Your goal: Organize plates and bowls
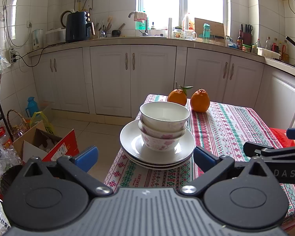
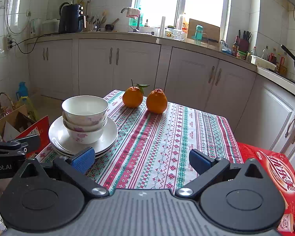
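The left gripper (image 1: 145, 157) hangs nearest, its blue-padded jaws spread wide and empty, just in front of the stack. The right gripper (image 2: 141, 160) does the same over bare cloth, jaws spread with nothing between them. On the near left corner of the tabletop (image 2: 167, 133), covered in a red, green and white patterned cloth, sit 3 stacked white ceramic plates (image 1: 157, 149) carrying 3 nested white bowls with pink flowers (image 1: 163, 125). Farther back, at the far edge, lie 2 oranges (image 2: 144, 99), close together.
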The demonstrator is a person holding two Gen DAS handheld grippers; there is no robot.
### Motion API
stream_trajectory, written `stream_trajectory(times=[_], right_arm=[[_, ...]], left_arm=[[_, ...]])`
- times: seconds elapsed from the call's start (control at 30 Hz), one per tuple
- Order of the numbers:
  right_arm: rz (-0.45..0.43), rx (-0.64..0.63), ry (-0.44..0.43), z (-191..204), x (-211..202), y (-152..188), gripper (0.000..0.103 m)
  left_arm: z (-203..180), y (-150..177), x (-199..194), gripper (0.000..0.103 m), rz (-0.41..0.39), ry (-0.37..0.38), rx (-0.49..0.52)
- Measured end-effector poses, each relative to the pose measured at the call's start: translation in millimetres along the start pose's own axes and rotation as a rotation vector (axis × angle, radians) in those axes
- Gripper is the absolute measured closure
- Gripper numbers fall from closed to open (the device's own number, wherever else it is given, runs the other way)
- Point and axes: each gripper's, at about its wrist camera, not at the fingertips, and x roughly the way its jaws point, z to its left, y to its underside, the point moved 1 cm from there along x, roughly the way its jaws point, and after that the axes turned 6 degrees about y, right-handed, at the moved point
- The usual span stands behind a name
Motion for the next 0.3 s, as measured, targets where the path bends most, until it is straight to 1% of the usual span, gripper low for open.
stream_trajectory(times=[0.3], right_arm=[[-0.004,0.003,0.002,-0.4,-0.4,-0.4,0.000]], left_arm=[[-0.6,-0.3,-1.3,0.001,-0.003,-0.002,0.007]])
